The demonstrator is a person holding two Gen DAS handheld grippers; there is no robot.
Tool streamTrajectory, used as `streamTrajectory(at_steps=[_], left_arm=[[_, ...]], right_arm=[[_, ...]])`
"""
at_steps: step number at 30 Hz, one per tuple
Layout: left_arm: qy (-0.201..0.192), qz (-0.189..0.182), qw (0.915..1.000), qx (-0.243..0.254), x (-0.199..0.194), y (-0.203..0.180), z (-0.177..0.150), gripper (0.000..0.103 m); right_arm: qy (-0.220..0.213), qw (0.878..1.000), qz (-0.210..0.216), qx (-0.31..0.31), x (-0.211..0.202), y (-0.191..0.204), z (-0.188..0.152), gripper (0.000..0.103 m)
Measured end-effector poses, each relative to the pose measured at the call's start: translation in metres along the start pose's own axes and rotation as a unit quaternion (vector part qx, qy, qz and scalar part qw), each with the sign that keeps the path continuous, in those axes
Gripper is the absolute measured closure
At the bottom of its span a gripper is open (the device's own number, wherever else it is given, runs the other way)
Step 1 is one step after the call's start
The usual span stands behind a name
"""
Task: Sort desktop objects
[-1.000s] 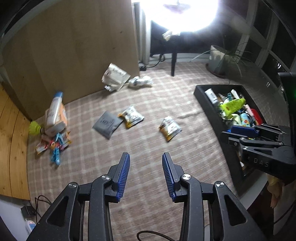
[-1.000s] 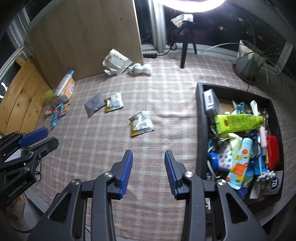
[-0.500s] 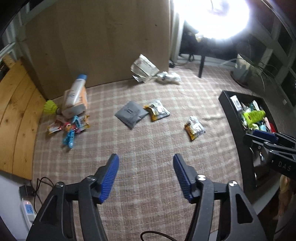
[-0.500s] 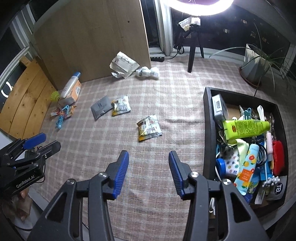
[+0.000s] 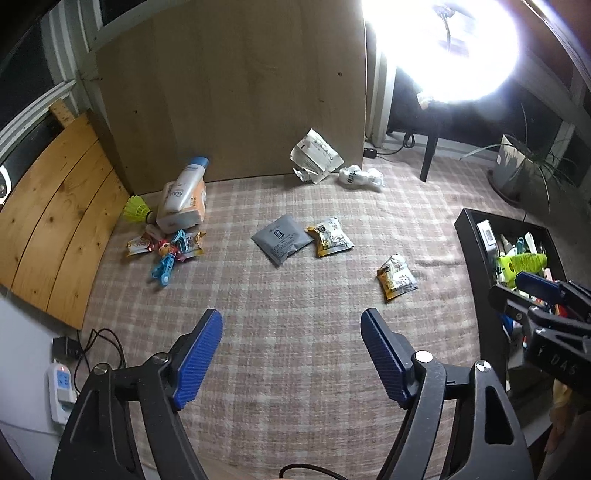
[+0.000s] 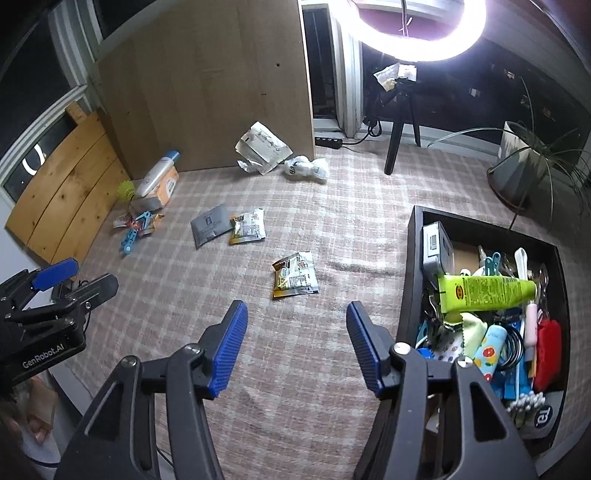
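Loose items lie on a checked cloth: a yellow snack packet point(image 6: 294, 274), also in the left wrist view point(image 5: 396, 277), a second snack packet point(image 5: 329, 241), a grey pouch point(image 5: 280, 238), and a pile with a lotion bottle point(image 5: 184, 189) and blue clip point(image 5: 164, 266) at far left. A black tray point(image 6: 413, 273) on the right is full of sorted items. My left gripper point(image 5: 291, 354) is open and empty, above the cloth. My right gripper point(image 6: 293, 347) is open and empty, just short of the nearest snack packet.
A wooden board point(image 5: 236, 92) stands at the back with a torn white bag point(image 5: 314, 155) and crumpled wrapper point(image 5: 360, 177) at its foot. A ring light point(image 6: 406, 33) on a tripod and a potted plant point(image 6: 517, 166) are behind. A power strip point(image 5: 61, 384) lies at lower left.
Both grippers have opened wider. Both have pulled back and up, so more of the cloth shows and the objects look farther away.
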State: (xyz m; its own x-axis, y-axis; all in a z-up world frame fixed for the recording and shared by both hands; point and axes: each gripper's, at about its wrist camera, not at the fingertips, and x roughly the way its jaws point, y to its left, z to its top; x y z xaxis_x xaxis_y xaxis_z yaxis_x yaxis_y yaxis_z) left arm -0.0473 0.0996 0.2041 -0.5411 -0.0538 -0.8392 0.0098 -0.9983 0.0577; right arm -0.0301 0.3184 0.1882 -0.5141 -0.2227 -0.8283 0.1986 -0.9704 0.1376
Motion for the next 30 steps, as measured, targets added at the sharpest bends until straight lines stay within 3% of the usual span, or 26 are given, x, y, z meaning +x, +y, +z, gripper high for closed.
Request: streamTrajectory(at_steps=[12,30], left_arm=[[0.003,-0.001,1.0000,-0.008,0.005,-0.015,0.000,0.026],[0.018,-0.009,0.9996,-0.018,0.024,-0.004,0.002,0.026]], right_arm=[[-0.005,1.000,0.007,0.002,0.011,-0.015,0.002,0.048],[0.016,1.000,0.003,0.013,0.031,-0.013,0.001,0.048]])
